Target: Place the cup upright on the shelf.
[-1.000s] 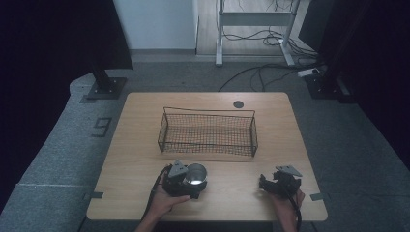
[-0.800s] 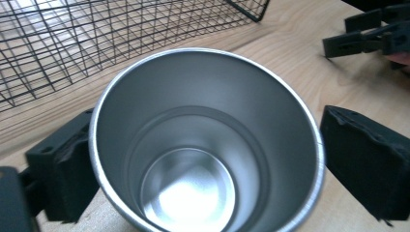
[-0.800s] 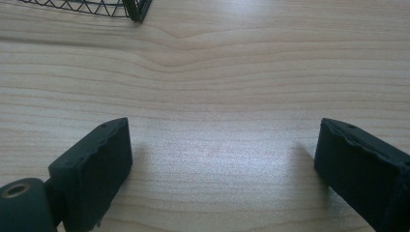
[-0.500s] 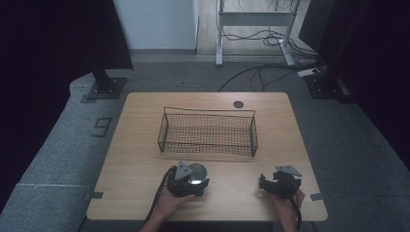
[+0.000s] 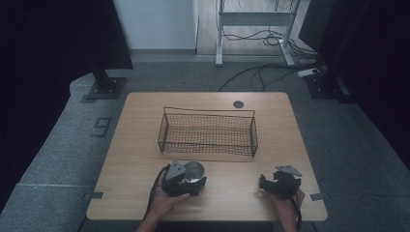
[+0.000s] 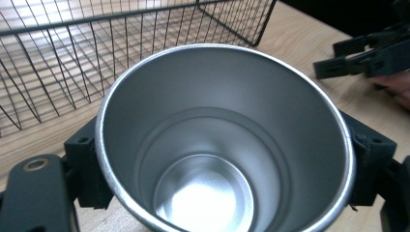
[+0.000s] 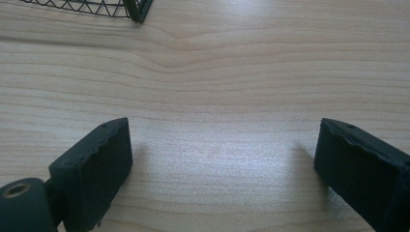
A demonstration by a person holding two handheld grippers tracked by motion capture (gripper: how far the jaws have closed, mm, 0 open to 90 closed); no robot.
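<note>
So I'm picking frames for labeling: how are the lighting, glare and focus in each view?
High view: dim, the room's edges near black, the table evenly lit and sharp. Left gripper view: bright glare on the steel cup's bottom, its rim sharp, the wire basket slightly soft. Right gripper view: pale sheen on the wood, and soft shadows beside the right gripper's dark jaws.

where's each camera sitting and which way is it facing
High view: fixed above the person's side of the table, looking forward and down; both hands enter from the bottom, the left tongs on the steel cup, the right tongs apart.
Left gripper view: rides on the left tongs, looking down into the steel cup, whose sides its jaws, which have just been closing, press.
Right gripper view: rides on the right tongs, jaws open over bare wood.
Shared: the wire basket shows in all three; the left gripper view also catches the right tongs.
</note>
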